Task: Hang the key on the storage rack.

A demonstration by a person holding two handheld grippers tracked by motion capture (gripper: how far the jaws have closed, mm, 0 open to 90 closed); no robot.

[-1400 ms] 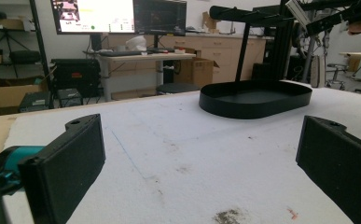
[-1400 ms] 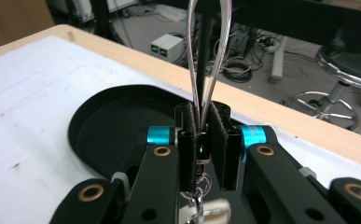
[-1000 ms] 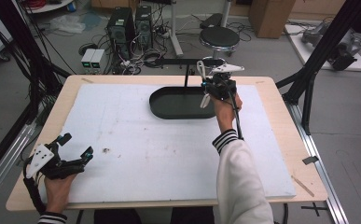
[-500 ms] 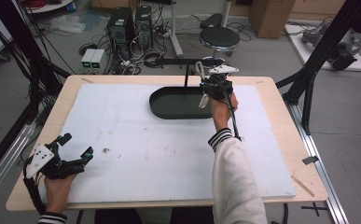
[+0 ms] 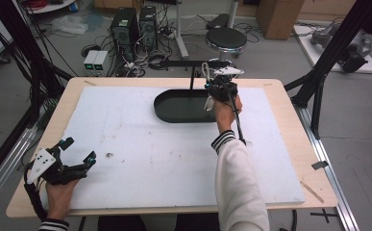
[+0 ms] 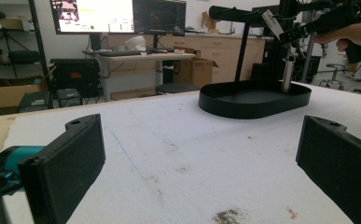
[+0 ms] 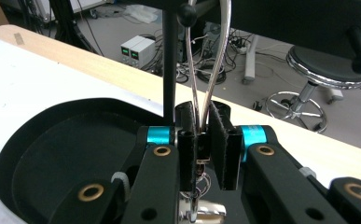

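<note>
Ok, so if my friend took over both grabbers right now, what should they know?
Left gripper: open, holding nothing, resting at the near left of the white foam sheet.
Right gripper: shut on the wire loops of a silver wire utensil with a metal handle, raised above the black oval tray beside the black stand post.
Done: the utensil is lifted, its loops reaching up by a black peg on the stand's arm.
Left: probably hanging it there. I cannot tell whether it is hooked yet, so check before letting go.
</note>
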